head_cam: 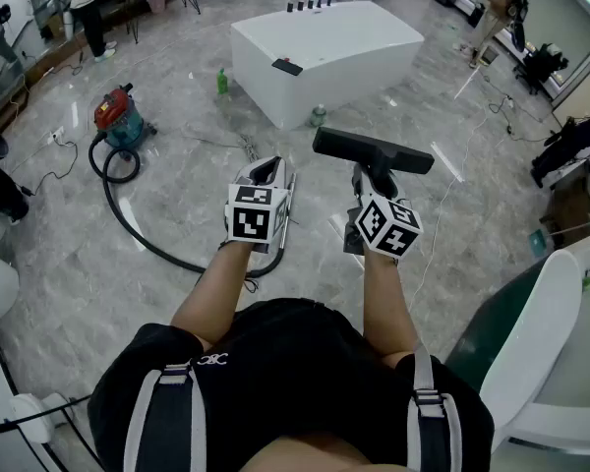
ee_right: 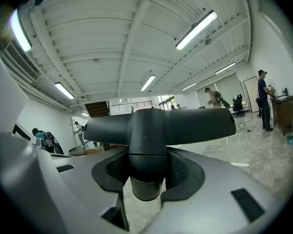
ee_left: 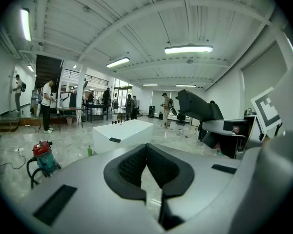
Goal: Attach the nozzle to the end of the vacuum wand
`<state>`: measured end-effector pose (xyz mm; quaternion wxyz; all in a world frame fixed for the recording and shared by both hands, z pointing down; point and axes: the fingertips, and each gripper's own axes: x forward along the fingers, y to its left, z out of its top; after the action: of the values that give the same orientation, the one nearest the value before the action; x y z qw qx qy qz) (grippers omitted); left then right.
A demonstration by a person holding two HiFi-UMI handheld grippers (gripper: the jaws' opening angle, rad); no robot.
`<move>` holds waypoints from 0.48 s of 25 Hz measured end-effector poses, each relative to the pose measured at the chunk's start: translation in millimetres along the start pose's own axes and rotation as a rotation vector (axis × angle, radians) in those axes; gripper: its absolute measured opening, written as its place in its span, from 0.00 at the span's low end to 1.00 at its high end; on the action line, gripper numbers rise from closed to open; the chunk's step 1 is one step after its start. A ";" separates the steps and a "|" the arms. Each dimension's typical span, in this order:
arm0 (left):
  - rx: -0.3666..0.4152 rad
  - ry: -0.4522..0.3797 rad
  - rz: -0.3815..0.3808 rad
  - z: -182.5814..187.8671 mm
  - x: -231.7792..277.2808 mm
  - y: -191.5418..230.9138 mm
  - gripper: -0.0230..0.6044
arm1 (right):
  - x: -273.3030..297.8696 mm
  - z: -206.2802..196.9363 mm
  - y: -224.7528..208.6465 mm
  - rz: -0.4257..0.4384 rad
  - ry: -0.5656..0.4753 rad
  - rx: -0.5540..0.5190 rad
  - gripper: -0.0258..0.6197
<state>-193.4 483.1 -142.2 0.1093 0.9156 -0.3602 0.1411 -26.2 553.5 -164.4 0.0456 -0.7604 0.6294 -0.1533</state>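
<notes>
Right gripper's [ee_right: 147, 178] fingers [ee_right: 186, 172] clamp nozzle [ee_right: 156, 126] neck, unclear from head view.

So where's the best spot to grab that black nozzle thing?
Grab the nozzle by its round neck, coming from the tube end behind the head, as the right gripper does now. The neck is narrow enough to sit between the jaws. The wide flat head probably is not, and this way it stays out in front.
</notes>
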 end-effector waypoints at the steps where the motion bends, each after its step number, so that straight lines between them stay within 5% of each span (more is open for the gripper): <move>1: -0.001 0.005 0.002 -2.5 2.2 4.5 0.05 | 2.9 -3.7 2.0 0.003 0.007 0.001 0.32; 12: 0.000 0.040 0.000 -4.6 49.3 24.9 0.05 | 51.2 -8.1 -10.5 0.013 0.033 0.040 0.32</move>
<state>-176.9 435.7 -118.8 0.1166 0.9127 -0.3579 0.1592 -10.5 506.9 -145.0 0.0513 -0.7528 0.6317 -0.1781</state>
